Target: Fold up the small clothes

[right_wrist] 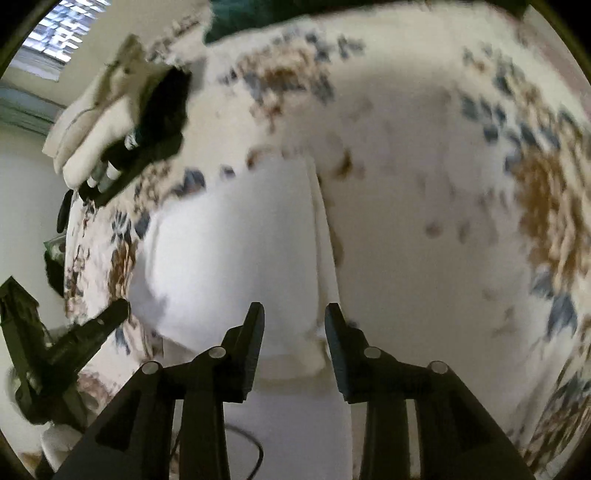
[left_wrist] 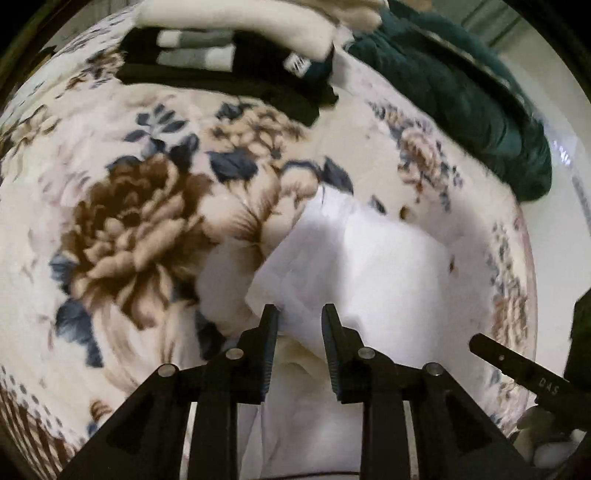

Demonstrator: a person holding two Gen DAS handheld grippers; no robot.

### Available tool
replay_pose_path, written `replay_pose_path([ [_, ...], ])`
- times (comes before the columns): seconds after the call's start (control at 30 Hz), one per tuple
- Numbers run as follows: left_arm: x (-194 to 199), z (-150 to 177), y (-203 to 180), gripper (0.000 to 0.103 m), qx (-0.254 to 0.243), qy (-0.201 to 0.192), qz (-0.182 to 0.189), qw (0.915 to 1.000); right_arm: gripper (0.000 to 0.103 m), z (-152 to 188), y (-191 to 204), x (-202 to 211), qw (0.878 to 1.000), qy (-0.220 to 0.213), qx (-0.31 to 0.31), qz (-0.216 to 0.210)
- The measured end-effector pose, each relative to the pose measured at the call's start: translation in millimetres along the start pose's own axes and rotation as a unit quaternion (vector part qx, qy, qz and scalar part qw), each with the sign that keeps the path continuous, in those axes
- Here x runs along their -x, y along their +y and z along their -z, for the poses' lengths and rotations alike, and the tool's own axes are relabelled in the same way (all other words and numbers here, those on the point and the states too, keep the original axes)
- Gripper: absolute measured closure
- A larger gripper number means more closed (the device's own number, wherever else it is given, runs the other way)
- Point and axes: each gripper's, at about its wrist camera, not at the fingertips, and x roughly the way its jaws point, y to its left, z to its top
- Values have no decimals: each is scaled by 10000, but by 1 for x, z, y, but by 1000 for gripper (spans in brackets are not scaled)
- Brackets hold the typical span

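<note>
A white garment [left_wrist: 369, 258] lies on a floral blanket [left_wrist: 129, 221] with brown and blue flowers, which covers the surface. In the left wrist view the left hand-held gripper [left_wrist: 300, 314] points steeply down at the near corner of the garment; its jaws stand slightly apart, with white cloth seen in the gap, but neither pad presses on it, so it is open and holds nothing. At the right edge of that view the tip of the right hand-held gripper shows as a black finger. In the right wrist view the right hand-held gripper [right_wrist: 294, 314] is likewise open, jaws apart above the garment's near folded edge [right_wrist: 295, 362], with a long fold [right_wrist: 321, 229] running away from it. The left one appears at that view's left edge, just beside the garment. At the blanket's far side lie a black garment [left_wrist: 221, 81] with grey and white stripes, a cream cloth [left_wrist: 240, 18] partly over it, and a dark green garment [left_wrist: 461, 92], all well apart from the white one. Both views are blurred.
</note>
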Motion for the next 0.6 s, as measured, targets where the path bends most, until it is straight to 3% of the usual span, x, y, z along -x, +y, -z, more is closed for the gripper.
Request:
replay_pose_path([
  [0.03,-10,3,0,81,-24,115,-61,9999,61,-3,7,-4,9998,17,168,45],
  [0.2,-40,23,9,81,-113,528,-73,9985,61,13,29,-49,9935,640,744,570],
  [0.3,-19,20,14,81,59,508,343,9981,61,37,19,-60,9909,791,855,670],
  [0.4,29,20,12,76,42,160,586,9981,61,44,6,-37,9953,713,542,363],
  [0.43,48,24,11,48,1,49,603,9982,61,46,3,-26,9965,686,405,238],
  [0.47,67,30,9,11,-18,-7,583,9983,60,50,-1,-11,9974,672,256,87],
  [0.5,80,36,10,2,-12,-40,613,9981,55,57,-3,5,9975,686,135,-48],
  [0.6,109,68,19,1,115,69,681,9976,46,85,-9,44,9966,783,-117,-220],
])
